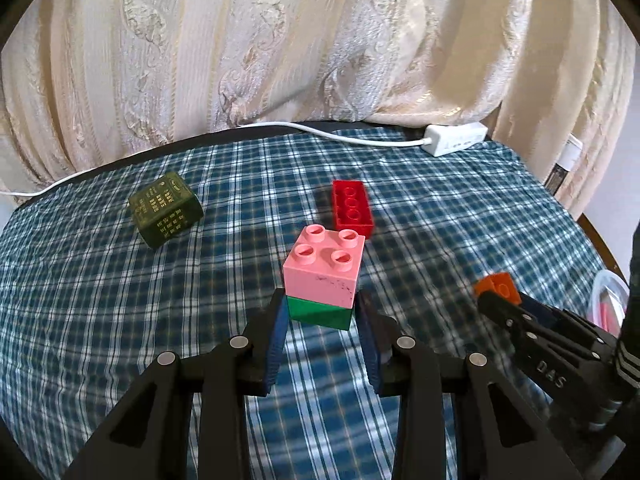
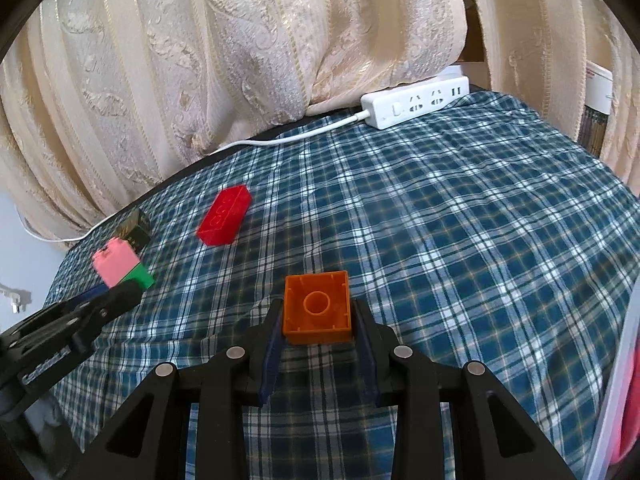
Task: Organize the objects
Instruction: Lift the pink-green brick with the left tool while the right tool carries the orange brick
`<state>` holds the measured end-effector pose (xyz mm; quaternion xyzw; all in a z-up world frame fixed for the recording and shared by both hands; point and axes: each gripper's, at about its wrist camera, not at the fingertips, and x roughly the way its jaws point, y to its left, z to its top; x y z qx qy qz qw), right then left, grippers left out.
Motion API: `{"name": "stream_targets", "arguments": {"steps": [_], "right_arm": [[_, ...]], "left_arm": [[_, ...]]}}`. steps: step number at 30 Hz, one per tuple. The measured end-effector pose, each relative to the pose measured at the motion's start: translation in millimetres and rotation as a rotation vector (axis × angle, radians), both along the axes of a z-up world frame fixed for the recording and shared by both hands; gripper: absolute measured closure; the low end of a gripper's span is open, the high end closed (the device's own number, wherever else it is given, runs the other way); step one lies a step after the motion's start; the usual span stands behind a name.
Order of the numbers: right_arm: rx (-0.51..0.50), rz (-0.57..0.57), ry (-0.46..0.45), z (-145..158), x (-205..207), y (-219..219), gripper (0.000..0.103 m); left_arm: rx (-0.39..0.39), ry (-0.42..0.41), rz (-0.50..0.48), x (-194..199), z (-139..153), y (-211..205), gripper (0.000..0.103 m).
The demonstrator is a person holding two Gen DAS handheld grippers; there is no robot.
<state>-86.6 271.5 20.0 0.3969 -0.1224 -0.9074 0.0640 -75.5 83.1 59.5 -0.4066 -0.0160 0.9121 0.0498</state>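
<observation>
The left gripper has its jaws closed in on a green block, one blue pad against each side, and a pink block sits stacked on top of the green one, studs up, rising above the fingertips. Past those jaws and a little to the right lies a red block flat on the checked cloth, well apart from the stack; farther off to the left of the jaws rests a dark green box with pale lettering. The right gripper pinches an orange block between its pads, the block turned so its hollow underside with the round tube faces the camera. From the right wrist view the pink and green stack shows far to the left of these jaws, at the tip of the other gripper. Straight beyond both sets of jaws, at the far edge of the cloth, a white power strip lies below the cream curtain, its white cable trailing off to the left.
</observation>
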Motion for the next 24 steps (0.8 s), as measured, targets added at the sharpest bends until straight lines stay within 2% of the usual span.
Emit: {"name": "stream_targets", "arguments": {"steps": [7,15,24], "right_arm": [[-0.032,-0.032,0.018,11,23,14,0.067],[-0.054,-0.101,0.080,34,68,47,0.067],[-0.007,-0.225,0.141,48,123,95,0.067]], "left_arm": [[0.013,0.000,-0.034,13,3,8,0.068],[0.028,0.000,-0.101,22,4,34,0.068],[0.029,0.012,-0.187,34,11,72,0.068]]}}
